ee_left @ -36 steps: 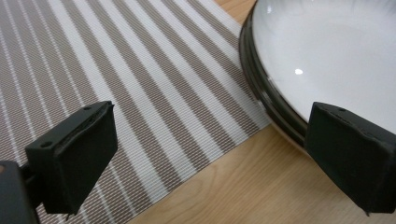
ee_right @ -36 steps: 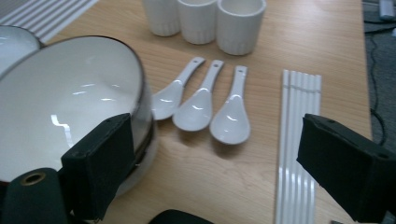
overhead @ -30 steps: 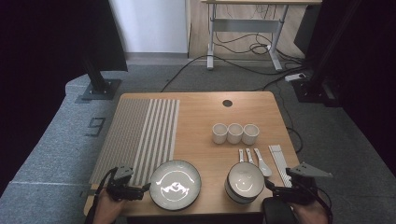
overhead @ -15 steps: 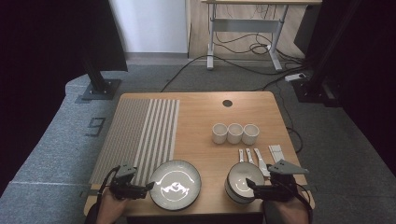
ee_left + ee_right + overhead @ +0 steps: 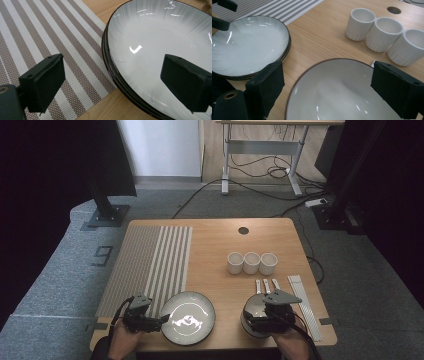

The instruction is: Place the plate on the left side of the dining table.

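Left gripper point(image 5: 159, 321) wide open, jaws straddling the left rim of the white glazed dark-rimmed plate stack point(image 5: 187, 317), one jaw over the brown-and-white striped woven placemat point(image 5: 150, 265), the other over the plate's inside; no contact visible, holding nothing. Plates sit at the near edge of the wooden table point(image 5: 220, 250), overlapping the placemat's corner. Right gripper point(image 5: 255, 320) also wide open, empty, jaws either side of the white dark-rimmed bowl point(image 5: 342, 92) near the front right. Three white ribbed cups point(image 5: 251, 262) in a touching row behind the bowl.
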A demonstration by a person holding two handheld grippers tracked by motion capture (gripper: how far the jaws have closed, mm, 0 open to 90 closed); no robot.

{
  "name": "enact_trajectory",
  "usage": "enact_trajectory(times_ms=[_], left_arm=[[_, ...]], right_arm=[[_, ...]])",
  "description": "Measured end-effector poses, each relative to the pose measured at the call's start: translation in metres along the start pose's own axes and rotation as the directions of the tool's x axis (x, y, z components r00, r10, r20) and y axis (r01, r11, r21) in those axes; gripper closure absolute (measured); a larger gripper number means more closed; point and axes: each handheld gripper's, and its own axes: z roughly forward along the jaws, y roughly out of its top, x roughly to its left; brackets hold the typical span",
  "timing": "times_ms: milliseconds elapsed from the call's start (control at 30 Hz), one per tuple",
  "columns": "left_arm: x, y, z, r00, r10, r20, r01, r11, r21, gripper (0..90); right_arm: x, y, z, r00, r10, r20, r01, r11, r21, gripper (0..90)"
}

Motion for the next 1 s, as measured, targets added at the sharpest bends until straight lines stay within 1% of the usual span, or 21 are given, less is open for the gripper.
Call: enact_trajectory(times_ms=[67,167,233,267,400,500,567,600,733,767,800,833,867,900,933,1000], left_arm=[[0.000,0.000,0.001,0.9999,-0.007,0.011,0.007,1.0000,0.001,5.5],[0.000,0.001,0.002,0.9993,-0.022,0.031,0.023,0.9997,-0.004,6.9],[0.000,0.001,0.002,0.9992,-0.024,0.033,0.024,0.9997,-0.004,7.0],[0.000,0.001,0.003,0.9989,-0.028,0.038,0.029,0.9996,-0.003,7.0],[0.000,0.002,0.004,0.9987,-0.032,0.041,0.032,0.9995,-0.002,6.9],[0.000,0.002,0.004,0.9986,-0.034,0.041,0.035,0.9994,-0.003,6.9],[0.000,0.002,0.004,0.9987,-0.031,0.040,0.031,0.9995,0.000,6.9],[0.000,0.002,0.005,0.9988,-0.028,0.039,0.028,0.9996,0.001,6.9],[-0.001,0.002,0.006,0.9994,-0.018,0.030,0.017,0.9998,0.010,6.6],[-0.001,0.002,0.007,0.9994,-0.015,0.030,0.015,0.9998,0.014,6.6],[-0.001,0.002,0.007,0.9993,-0.015,0.034,0.014,0.9998,0.013,6.5],[0.000,0.002,0.007,0.9992,-0.017,0.037,0.017,0.9998,0.010,6.8],[0.000,0.002,0.008,0.9990,-0.018,0.040,0.017,0.9998,0.010,6.8],[-0.001,0.002,0.008,0.9991,-0.015,0.039,0.015,0.9998,0.012,6.9],[-0.001,0.002,0.008,0.9992,-0.013,0.038,0.013,0.9998,0.013,6.9],[-0.001,0.002,0.009,0.9993,-0.012,0.037,0.011,0.9998,0.015,7.6]], right_arm=[[0.005,0.002,0.004,1.0000,-0.005,-0.008,0.005,1.000,0.004,11.1],[0.013,0.006,0.013,0.9994,-0.024,-0.023,0.024,1.000,0.009,11.2],[0.016,0.008,0.015,0.9992,-0.027,-0.030,0.027,1.000,0.010,11.2],[0.021,0.011,0.021,0.9985,-0.035,-0.043,0.036,0.999,0.011,11.2],[0.030,0.016,0.031,0.9964,-0.053,-0.066,0.054,0.998,0.014,11.3],[0.034,0.017,0.035,0.9960,-0.056,-0.070,0.058,0.998,0.021,11.3],[0.040,0.019,0.040,0.9949,-0.062,-0.079,0.064,0.998,0.023,11.4],[0.046,0.021,0.045,0.9935,-0.069,-0.090,0.071,0.997,0.025,11.7],[0.055,0.024,0.056,0.9898,-0.085,-0.114,0.089,0.996,0.028,12.0],[0.055,0.024,0.056,0.9898,-0.085,-0.114,0.089,0.996,0.028,12.0],[0.058,0.025,0.058,0.9881,-0.086,-0.128,0.090,0.996,0.028,12.0],[0.064,0.027,0.063,0.9846,-0.093,-0.148,0.097,0.995,0.022,12.0],[0.064,0.027,0.063,0.9846,-0.093,-0.148,0.097,0.995,0.022,12.0],[0.068,0.028,0.068,0.9831,-0.100,-0.154,0.105,0.994,0.028,11.9],[0.068,0.028,0.068,0.9831,-0.100,-0.154,0.105,0.994,0.028,11.9],[0.073,0.029,0.074,0.9811,-0.105,-0.162,0.112,0.993,0.032,11.9]])
